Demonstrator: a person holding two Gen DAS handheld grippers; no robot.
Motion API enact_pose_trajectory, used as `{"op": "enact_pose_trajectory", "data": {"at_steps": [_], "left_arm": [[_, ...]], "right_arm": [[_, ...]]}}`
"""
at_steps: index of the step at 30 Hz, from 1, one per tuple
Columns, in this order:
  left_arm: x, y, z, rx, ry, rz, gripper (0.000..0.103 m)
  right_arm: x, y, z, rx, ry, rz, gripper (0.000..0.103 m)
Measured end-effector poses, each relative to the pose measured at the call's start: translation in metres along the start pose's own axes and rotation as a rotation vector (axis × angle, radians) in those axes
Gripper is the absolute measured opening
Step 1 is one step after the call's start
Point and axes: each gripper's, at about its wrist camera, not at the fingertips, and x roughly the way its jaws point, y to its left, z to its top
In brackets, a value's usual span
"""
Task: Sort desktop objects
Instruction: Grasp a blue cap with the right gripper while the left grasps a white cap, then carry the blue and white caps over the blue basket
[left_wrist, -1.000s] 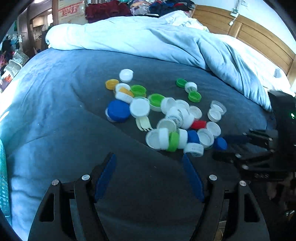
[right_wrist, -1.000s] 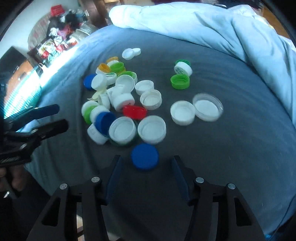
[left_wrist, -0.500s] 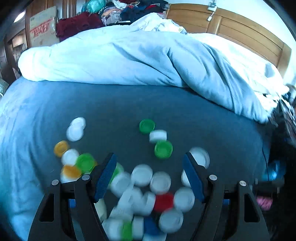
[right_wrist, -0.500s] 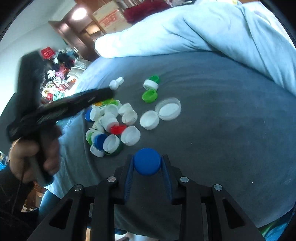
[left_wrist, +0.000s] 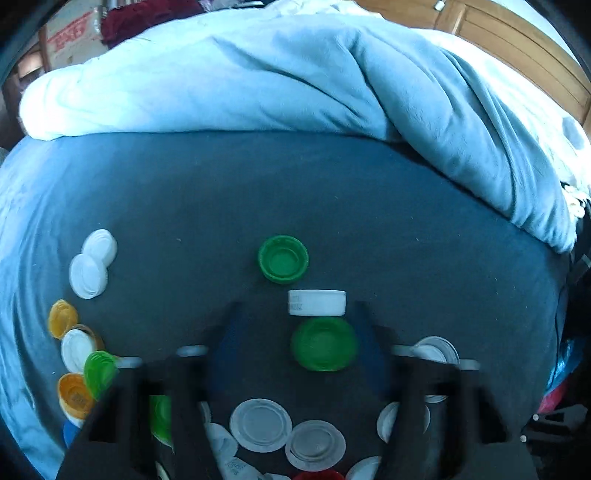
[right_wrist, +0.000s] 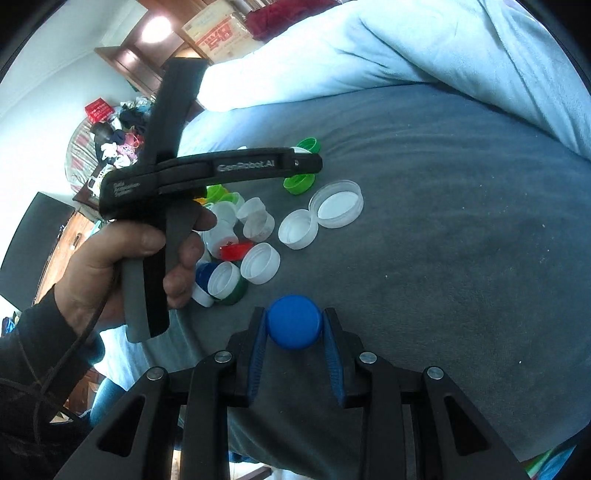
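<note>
Blue cap (right_wrist: 293, 322) sits clamped in our right gripper (right_wrist: 294, 325); our left gripper (left_wrist: 295, 332) hangs with fingers apart around a green cap (left_wrist: 324, 343).

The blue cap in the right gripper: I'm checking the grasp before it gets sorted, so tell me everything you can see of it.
The blue cap is a round, plain, smooth-topped bottle cap, plastic by its look, solid blue with no visible print. It sits closed top towards the camera, clamped at its two sides between the blue-padded fingers of the right gripper. Whether it rests on the grey-blue bedsheet or is lifted cannot be told. It lies apart from the cap pile.
</note>
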Motion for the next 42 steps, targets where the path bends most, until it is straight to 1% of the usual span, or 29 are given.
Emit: {"op": "enact_pose_trajectory", "data": {"at_steps": [2,4,7,12,15,18,20,21,23,26,31,34,39,42], "left_arm": [[-0.005,-0.001,-0.001,0.004,-0.010,0.004,0.024],[-0.017,-0.001,-0.003,-0.005,-0.045,-0.014,0.024],[-0.050,0.002,-0.007,-0.025,-0.118,-0.041,0.024],[-0.126,0.004,-0.026,-0.033,-0.245,-0.035,0.025],[-0.170,0.005,-0.041,-0.033,-0.315,0.009,0.025],[-0.211,0.014,-0.068,-0.045,-0.371,0.088,0.025],[-0.230,0.020,-0.080,-0.061,-0.393,0.136,0.025],[-0.241,0.024,-0.092,-0.071,-0.405,0.163,0.025],[-0.254,0.028,-0.106,-0.099,-0.415,0.196,0.025],[-0.264,0.034,-0.127,-0.135,-0.427,0.235,0.025],[-0.285,0.051,-0.156,-0.199,-0.451,0.272,0.025],[-0.298,0.055,-0.164,-0.213,-0.484,0.302,0.025],[-0.319,0.059,-0.174,-0.230,-0.547,0.351,0.025],[-0.330,0.067,-0.181,-0.247,-0.570,0.374,0.025]], "right_arm": [[0.000,0.002,0.000,-0.006,-0.003,-0.005,0.033],[-0.002,0.002,0.001,-0.016,-0.012,-0.012,0.033],[-0.004,0.005,0.000,-0.033,-0.021,-0.024,0.033],[-0.011,0.015,0.000,-0.078,-0.050,-0.057,0.032],[-0.022,0.026,-0.001,-0.122,-0.085,-0.101,0.032],[-0.035,0.044,-0.002,-0.170,-0.109,-0.133,0.032],[-0.043,0.059,-0.004,-0.211,-0.128,-0.153,0.032],[-0.047,0.065,-0.005,-0.224,-0.134,-0.156,0.032],[-0.054,0.079,-0.006,-0.248,-0.148,-0.158,0.032],[-0.062,0.102,-0.006,-0.292,-0.169,-0.168,0.032],[-0.073,0.145,-0.002,-0.379,-0.194,-0.192,0.032],[-0.079,0.170,0.001,-0.432,-0.216,-0.203,0.032],[-0.085,0.208,0.008,-0.504,-0.249,-0.194,0.032],[-0.086,0.229,0.010,-0.544,-0.264,-0.183,0.032]]}}
